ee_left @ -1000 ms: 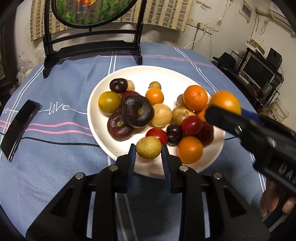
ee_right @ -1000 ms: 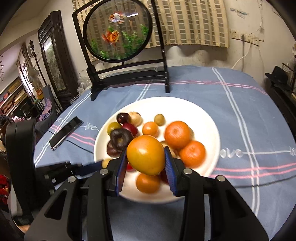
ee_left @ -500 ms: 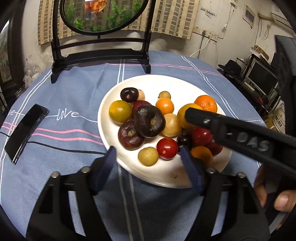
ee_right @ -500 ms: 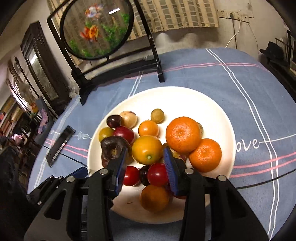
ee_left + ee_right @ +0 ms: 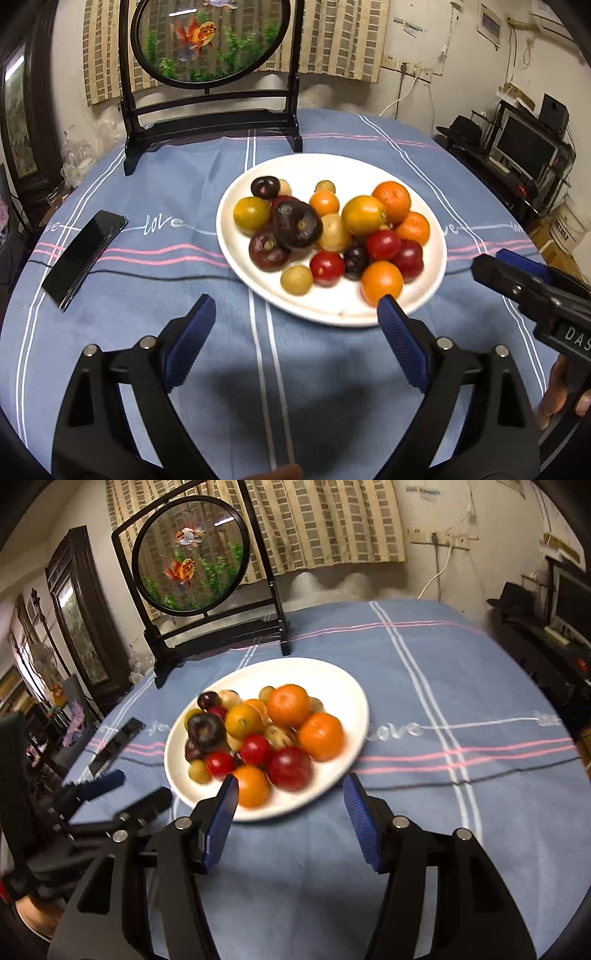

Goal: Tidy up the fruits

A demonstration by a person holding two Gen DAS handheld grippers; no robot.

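A: Why does nothing sit between either pair of tongs?
B: The left gripper (image 5: 297, 314) and right gripper (image 5: 290, 794) have just been opening; both gape empty. The fruits (image 5: 332, 229) lie heaped on the white plate (image 5: 236, 184) just ahead, apparently released there.

A blue striped cloth (image 5: 177, 192) covers the counter; on it sit a white plate (image 5: 236, 258), a black phone (image 5: 85, 254) left, and a framed goldfish screen (image 5: 210, 122) far.
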